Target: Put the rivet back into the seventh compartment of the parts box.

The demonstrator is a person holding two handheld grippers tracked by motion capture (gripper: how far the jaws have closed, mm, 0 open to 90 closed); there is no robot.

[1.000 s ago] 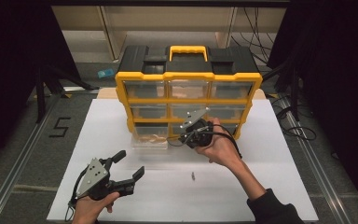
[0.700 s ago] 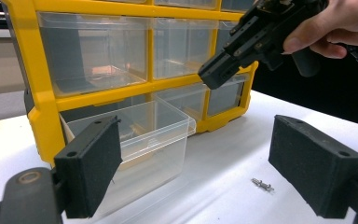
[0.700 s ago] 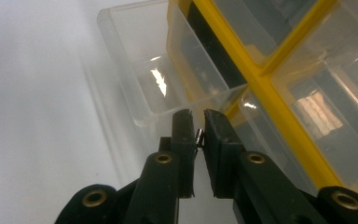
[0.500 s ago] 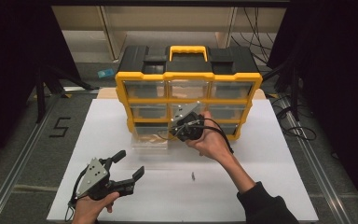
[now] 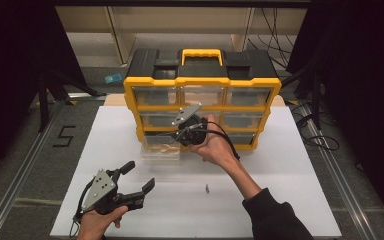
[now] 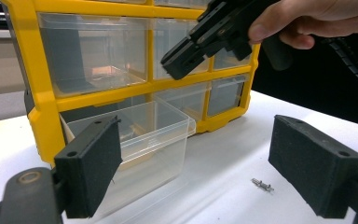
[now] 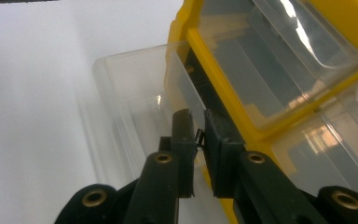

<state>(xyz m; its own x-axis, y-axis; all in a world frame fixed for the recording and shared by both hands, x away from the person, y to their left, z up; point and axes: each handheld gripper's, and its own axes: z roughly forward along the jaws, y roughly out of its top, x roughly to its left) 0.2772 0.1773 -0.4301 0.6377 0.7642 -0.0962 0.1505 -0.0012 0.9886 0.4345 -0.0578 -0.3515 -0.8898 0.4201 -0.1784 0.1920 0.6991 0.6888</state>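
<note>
From overhead I look forward and down across my white table. My left gripper view faces twelve o'clock, low; my right gripper view sits close against the yellow organizer, which all views share.

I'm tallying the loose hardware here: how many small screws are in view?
2. One screw lies loose on the white table; another small piece is pinched in the right gripper above the pulled-out drawer. More may be hidden in the drawers.
</note>
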